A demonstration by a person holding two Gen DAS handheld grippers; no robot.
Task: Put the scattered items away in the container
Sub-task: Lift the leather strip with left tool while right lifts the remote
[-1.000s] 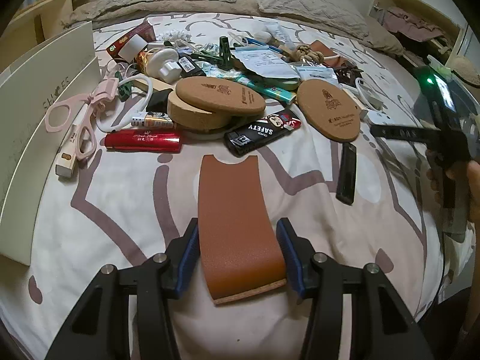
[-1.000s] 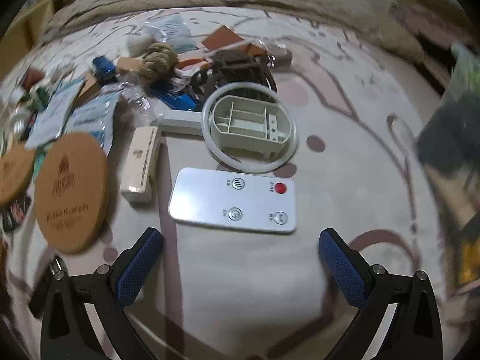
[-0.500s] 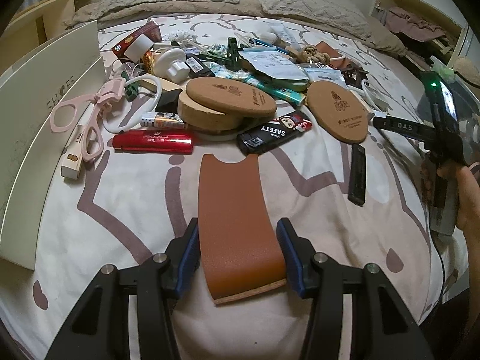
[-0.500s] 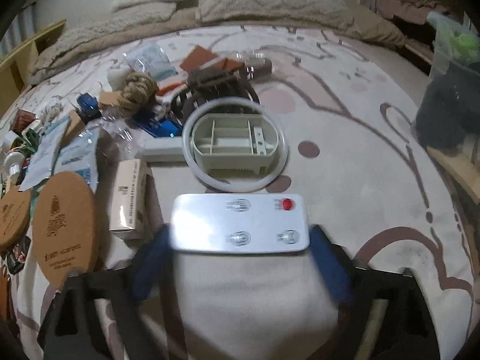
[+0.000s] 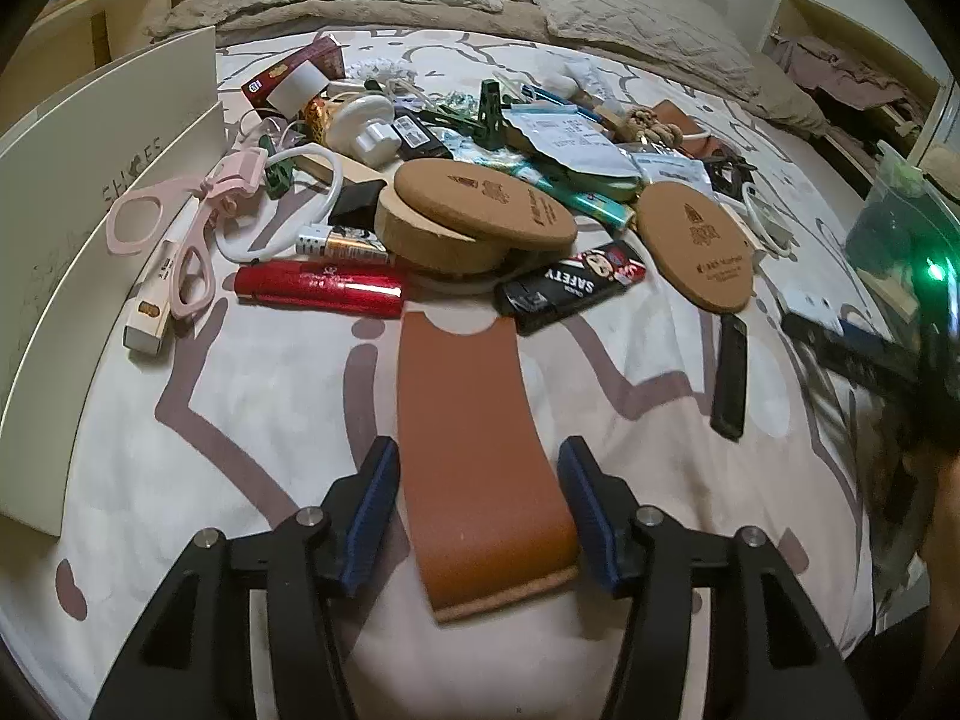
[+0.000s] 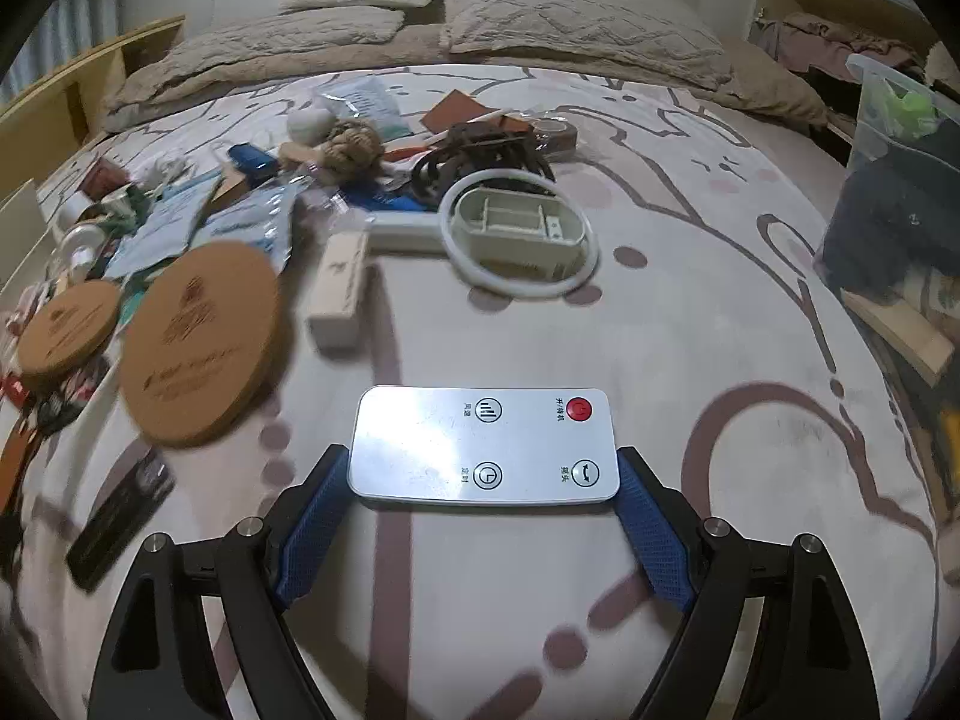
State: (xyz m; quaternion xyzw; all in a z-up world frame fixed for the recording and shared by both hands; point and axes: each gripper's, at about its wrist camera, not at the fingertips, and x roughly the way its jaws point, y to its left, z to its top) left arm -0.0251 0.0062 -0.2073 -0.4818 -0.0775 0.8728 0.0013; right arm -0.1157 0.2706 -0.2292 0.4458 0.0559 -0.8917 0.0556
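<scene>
- My left tool points down at the bed. Its jaws have just been opening, and a brown leather strip lies between them with a gap at each side, so nothing is pinched.
- My right tool has closed in on a white remote control with a red button. Both blue pads meet its short ends, so I judge it gripped.
- Most clutter is still scattered: 2 cork coasters, a red lighter, a black lighter, pink scissors, packets and cables.
- A white ring light and a small cream box lie beyond the remote.
- A clear plastic bin at the right edge already holds some items. A white shoe box stands at the left.
- I judge the tidying is at an early stage.
</scene>
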